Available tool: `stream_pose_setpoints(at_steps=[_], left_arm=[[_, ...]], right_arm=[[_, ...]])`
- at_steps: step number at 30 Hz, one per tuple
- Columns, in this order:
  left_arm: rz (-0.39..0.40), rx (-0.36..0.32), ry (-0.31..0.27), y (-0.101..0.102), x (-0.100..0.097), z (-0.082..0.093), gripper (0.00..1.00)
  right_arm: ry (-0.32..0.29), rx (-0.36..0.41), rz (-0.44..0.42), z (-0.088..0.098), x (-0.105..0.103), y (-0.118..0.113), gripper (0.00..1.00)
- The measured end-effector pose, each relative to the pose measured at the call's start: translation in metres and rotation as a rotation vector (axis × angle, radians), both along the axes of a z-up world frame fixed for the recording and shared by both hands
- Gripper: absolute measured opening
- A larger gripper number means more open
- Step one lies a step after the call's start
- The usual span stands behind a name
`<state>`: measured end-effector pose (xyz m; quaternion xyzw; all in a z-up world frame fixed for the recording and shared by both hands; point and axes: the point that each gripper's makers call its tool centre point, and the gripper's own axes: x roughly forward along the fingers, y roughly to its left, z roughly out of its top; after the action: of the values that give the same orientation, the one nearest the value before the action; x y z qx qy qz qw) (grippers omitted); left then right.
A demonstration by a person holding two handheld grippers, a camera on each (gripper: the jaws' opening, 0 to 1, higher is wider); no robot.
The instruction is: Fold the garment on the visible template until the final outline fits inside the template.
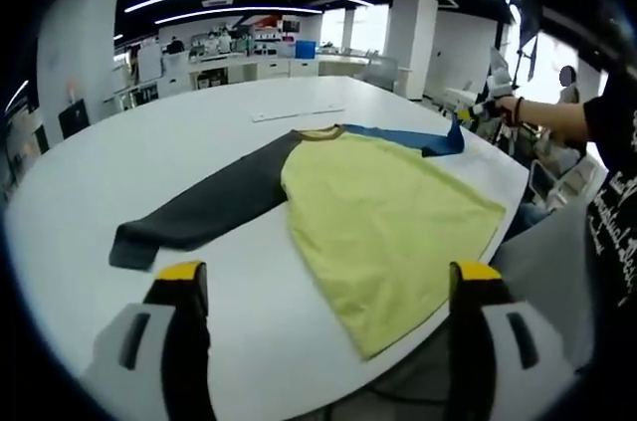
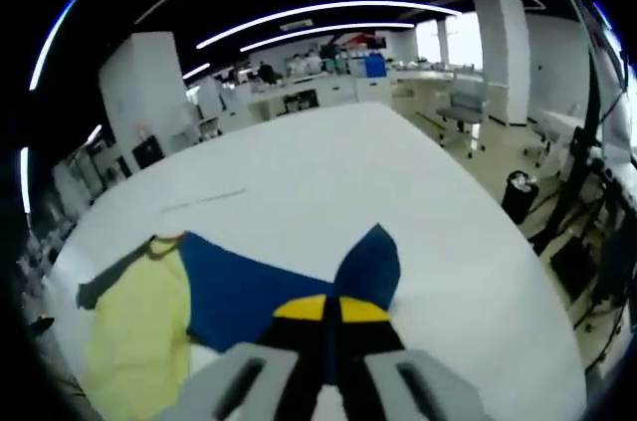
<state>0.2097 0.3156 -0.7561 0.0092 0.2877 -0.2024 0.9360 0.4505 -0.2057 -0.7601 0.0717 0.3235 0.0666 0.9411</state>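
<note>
In the left gripper view my left claw [image 1: 328, 287] hangs released, its jaws wide apart, over the near edge of the white table [image 1: 199, 132]. The garment [image 1: 383, 207] lies flat there, yellow body, dark sleeve [image 1: 204, 210] spread out. In the right gripper view my right claw [image 2: 330, 310] is clenched on the blue sleeve [image 2: 261, 287], lifting its end.

The garment [image 1: 383, 207] is a long-sleeved shirt with a pale yellow body, one dark grey sleeve and one blue sleeve. It lies spread flat on the white bench [image 1: 199, 122], just ahead of the left tool [image 1: 323, 287] and between its tips. The grey sleeve [image 1: 204, 212] stretches out flat toward the left tip. The blue sleeve [image 2: 299, 282] is pinched between the closed tips of the right tool [image 2: 325, 310], its cuff sticking up past them.
</note>
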Motion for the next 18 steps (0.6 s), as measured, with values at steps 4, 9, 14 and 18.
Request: stream_pose_setpoints(at_steps=[4, 9, 14, 18], left_arm=[[0.0, -0.008, -0.005, -0.001, 0.0, 0.002, 0.98], [-0.003, -0.01, 0.002, -0.002, -0.001, 0.002, 0.97], [-0.001, 0.003, 0.011, 0.0, -0.002, -0.002, 0.97], [-0.001, 0.001, 0.015, 0.0, -0.001, -0.003, 0.97]], right_arm=[[-0.014, 0.012, 0.034, 0.007, 0.006, 0.016, 0.0], [-0.024, 0.037, 0.086, 0.017, 0.008, 0.048, 0.0], [-0.028, 0.045, 0.137, 0.022, 0.015, 0.071, 0.0], [-0.027, 0.046, 0.168, 0.024, 0.024, 0.084, 0.0]])
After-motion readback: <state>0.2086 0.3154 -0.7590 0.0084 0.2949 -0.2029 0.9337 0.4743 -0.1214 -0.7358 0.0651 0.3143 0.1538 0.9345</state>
